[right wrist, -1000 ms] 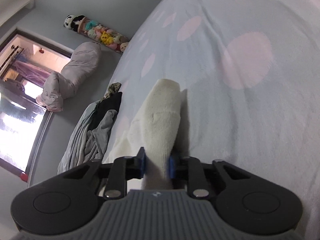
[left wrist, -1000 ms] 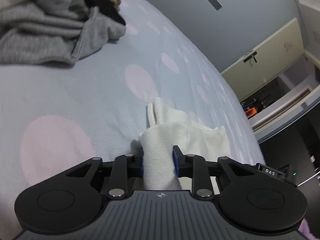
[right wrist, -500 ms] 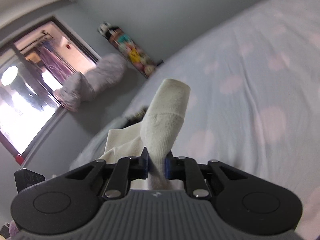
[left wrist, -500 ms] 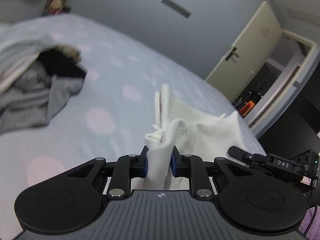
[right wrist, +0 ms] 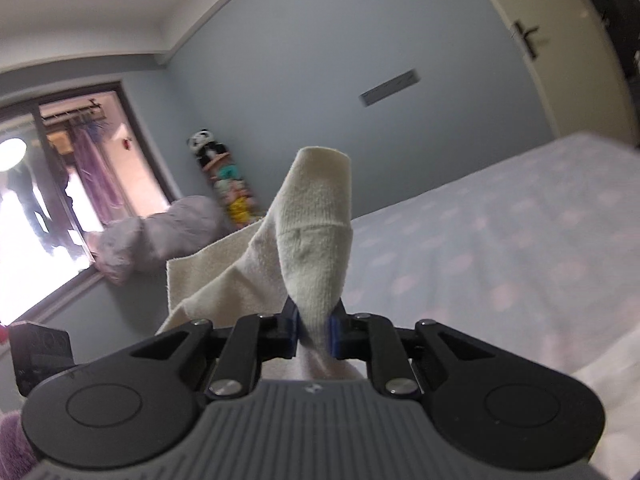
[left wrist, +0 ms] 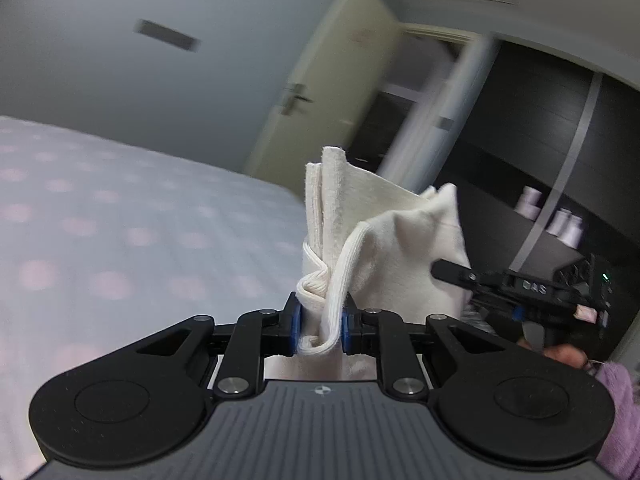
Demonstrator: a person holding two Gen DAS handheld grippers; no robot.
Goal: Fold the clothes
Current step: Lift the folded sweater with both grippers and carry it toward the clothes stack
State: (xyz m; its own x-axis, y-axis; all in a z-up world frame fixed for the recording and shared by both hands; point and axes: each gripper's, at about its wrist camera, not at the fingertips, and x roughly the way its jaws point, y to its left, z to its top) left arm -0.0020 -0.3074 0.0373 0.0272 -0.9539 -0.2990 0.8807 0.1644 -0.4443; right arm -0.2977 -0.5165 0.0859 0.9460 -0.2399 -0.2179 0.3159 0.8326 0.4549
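- My left hand-held gripper [left wrist: 320, 326] is clamped on a bunched ribbed hem of the cream garment [left wrist: 384, 236]; its jaws have just been closing on the cloth, with the fabric squeezed between the blue pads [left wrist: 295, 322].
- My right hand-held gripper [right wrist: 316, 326] is clamped on a cuffed, tube-like end of the same cream garment [right wrist: 316, 248], and its jaws too have just been closing on the fabric.
- In the left wrist view the garment rises from the jaws toward 12 o'clock, long axis upright, with a folded edge at the top and a looser flap spreading toward 2 o'clock.
- In the right wrist view the tube stands up toward 12 o'clock, leaning slightly, while a flat sheet of the garment fans out toward 9 o'clock.
- One garment, two hand-held grippers: it is held in the air between them, above the bed.
- The cloth is off-white, soft and slightly fuzzy, with a ribbed band at the cuff.
- At 3 o'clock in the left wrist view I see my other hand-held gripper, with a purple sleeve [left wrist: 618, 412] below it.
- Beyond lies the bed [left wrist: 120, 232], pale blue with pink dots.
- Farthest are a cream door [left wrist: 320, 92] and a window [right wrist: 52, 216].
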